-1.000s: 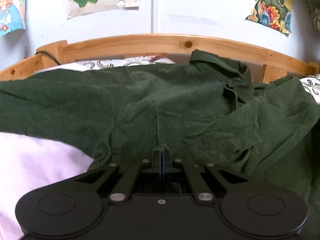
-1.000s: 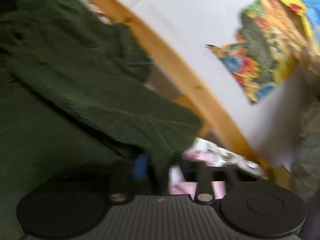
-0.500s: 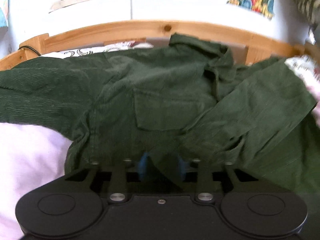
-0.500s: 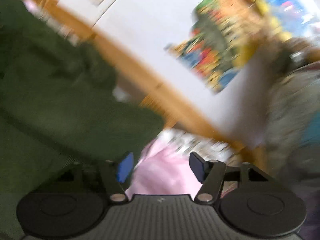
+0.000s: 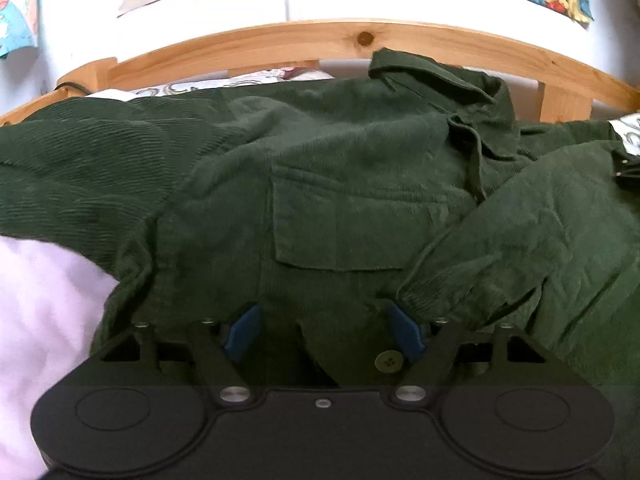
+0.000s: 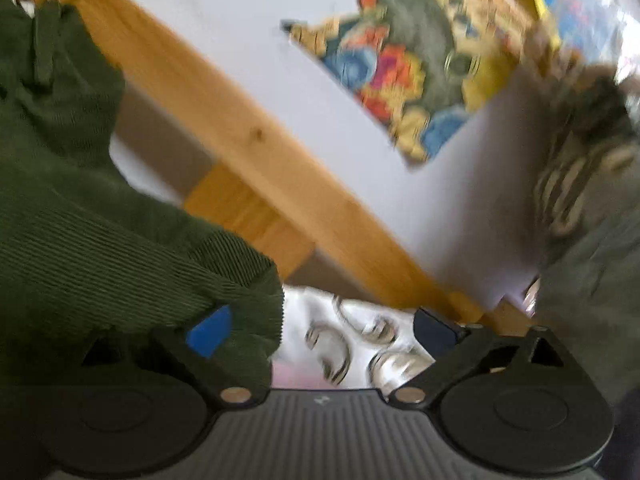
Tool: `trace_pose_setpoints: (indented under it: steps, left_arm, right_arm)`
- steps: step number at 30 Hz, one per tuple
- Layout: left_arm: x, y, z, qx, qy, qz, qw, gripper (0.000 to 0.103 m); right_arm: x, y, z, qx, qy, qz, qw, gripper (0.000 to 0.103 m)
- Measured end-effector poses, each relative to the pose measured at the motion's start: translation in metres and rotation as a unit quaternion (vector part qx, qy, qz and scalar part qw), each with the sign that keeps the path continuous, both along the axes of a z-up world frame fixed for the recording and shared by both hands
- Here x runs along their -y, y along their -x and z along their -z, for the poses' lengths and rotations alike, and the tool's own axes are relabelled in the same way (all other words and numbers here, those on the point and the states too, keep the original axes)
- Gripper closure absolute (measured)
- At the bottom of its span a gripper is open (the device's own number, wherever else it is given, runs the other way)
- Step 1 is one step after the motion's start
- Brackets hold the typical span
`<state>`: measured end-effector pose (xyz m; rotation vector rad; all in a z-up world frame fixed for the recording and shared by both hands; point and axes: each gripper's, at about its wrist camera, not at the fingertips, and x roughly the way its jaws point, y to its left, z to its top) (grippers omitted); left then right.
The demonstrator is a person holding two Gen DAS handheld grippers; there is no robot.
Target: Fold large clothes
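Presently, my left gripper (image 5: 322, 334) rests with its jaws spread wide and clamps nothing; the near hem of the green corduroy shirt (image 5: 340, 200) and one button (image 5: 388, 361) lie loosely between the blue pads (image 5: 242, 332). The shirt is spread across the bed, collar toward the far wooden headboard (image 5: 320, 38), one sleeve reaching left over the pink sheet (image 5: 44, 292), the other sleeve (image 5: 520, 240) folded inward across the chest pocket. My right gripper (image 6: 320, 330) is likewise wide open and empty; a cuff edge merely drapes over its left pad above the patterned pillowcase (image 6: 352, 344). I judge both grips are released so the folded sleeve lies flat. The left sleeve appears next for folding.
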<state>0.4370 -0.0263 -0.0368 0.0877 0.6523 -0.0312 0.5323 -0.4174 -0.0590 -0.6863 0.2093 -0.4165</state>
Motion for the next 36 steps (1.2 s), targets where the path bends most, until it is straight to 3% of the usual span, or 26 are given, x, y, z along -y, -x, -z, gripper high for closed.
trace_pose_setpoints:
  steps: [3,6,9,12,16,18,20,22,25,28,30,32,36]
  left_arm:
    - [-0.002,0.000,0.006,-0.004,0.000,0.005,1.0000,0.025]
    - [-0.011,0.010,-0.006,0.011,0.023,0.002,0.9997,0.026]
    - [-0.022,0.021,-0.019,0.024,0.031,0.006,0.9992,0.025]
    - [-0.035,0.034,-0.028,0.031,0.034,-0.002,0.9989,0.021]
    - [-0.064,0.051,-0.046,0.029,0.066,-0.039,0.9967,0.018]
    - [-0.083,0.064,-0.061,0.038,0.071,-0.061,0.9949,0.010]
    - [-0.103,0.080,-0.076,0.060,0.064,-0.085,0.9925,0.001]
    - [-0.123,0.094,-0.088,0.082,0.046,-0.116,0.9888,0.001]
    - [-0.162,0.103,-0.099,0.094,0.026,-0.182,0.9786,0.001]
    - [-0.211,0.104,-0.105,0.114,0.040,-0.255,0.9593,0.001]
    - [-0.243,0.102,-0.109,0.137,0.065,-0.295,0.9433,0.001]
    - [-0.266,0.095,-0.111,0.148,0.086,-0.315,0.9334,0.001]
    - [-0.299,0.074,-0.105,0.129,0.144,-0.358,0.9136,0.011]
  right_arm:
    - [0.003,0.006,0.000,0.014,-0.015,-0.004,1.000,0.002]
    - [-0.006,0.043,-0.012,0.034,-0.035,-0.023,0.999,0.002]
    - [-0.018,0.089,-0.006,0.032,-0.009,-0.057,0.998,0.000]
    - [-0.021,0.109,0.017,0.013,0.019,-0.070,0.997,0.000]
    - [-0.025,0.107,0.042,0.003,0.023,-0.063,0.998,0.000]
    - [-0.031,0.110,0.039,0.015,0.029,-0.065,0.997,0.000]
    - [-0.035,0.122,0.027,0.031,0.010,-0.112,0.993,0.000]
    - [-0.040,0.135,0.012,0.052,-0.013,-0.164,0.985,0.000]
    - [-0.056,0.151,-0.008,0.072,-0.030,-0.207,0.975,0.000]
    - [-0.072,0.165,-0.024,0.071,-0.056,-0.256,0.962,0.000]
    - [-0.087,0.173,-0.029,0.061,-0.059,-0.286,0.954,0.000]
    - [-0.101,0.180,-0.030,0.052,-0.053,-0.306,0.949,0.000]
    - [-0.121,0.182,-0.032,0.023,-0.080,-0.328,0.941,0.000]
